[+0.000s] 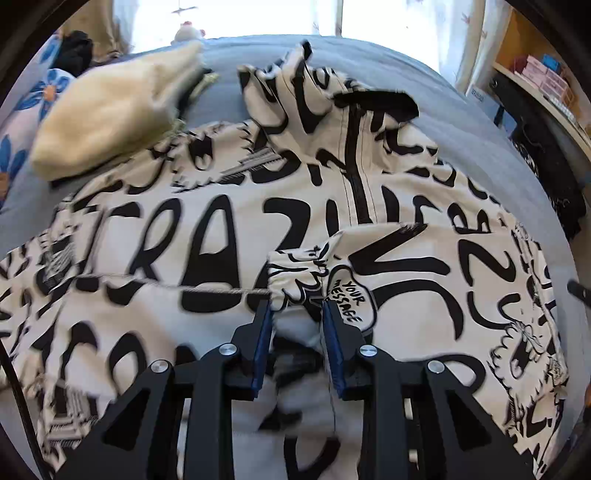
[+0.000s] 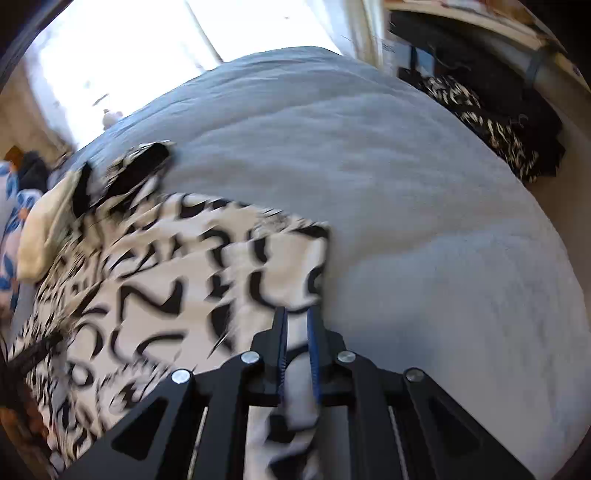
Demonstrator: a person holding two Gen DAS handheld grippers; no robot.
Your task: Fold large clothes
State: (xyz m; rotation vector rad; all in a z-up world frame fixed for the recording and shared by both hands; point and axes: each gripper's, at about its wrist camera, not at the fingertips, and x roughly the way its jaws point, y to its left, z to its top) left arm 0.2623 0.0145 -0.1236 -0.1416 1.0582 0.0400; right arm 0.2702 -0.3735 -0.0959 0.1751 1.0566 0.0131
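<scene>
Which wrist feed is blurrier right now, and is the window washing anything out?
Right wrist: printed jacket smeared by motion blur, window blown out white. Left wrist: mostly sharp, the jacket's lettering is readable, blur only near the bottom; window overexposed too.

The left gripper (image 1: 298,308) points steeply down, and its two black fingers (image 1: 258,332) with blue pads stand a moderate way apart. A bunched fold of the printed garment (image 1: 221,229) sits between the pads, and they press on it. The right gripper (image 2: 296,314) also points steeply down. Its fingers (image 2: 277,343) stand close together, with only a narrow gap, and they pinch the edge of the same garment.
</scene>
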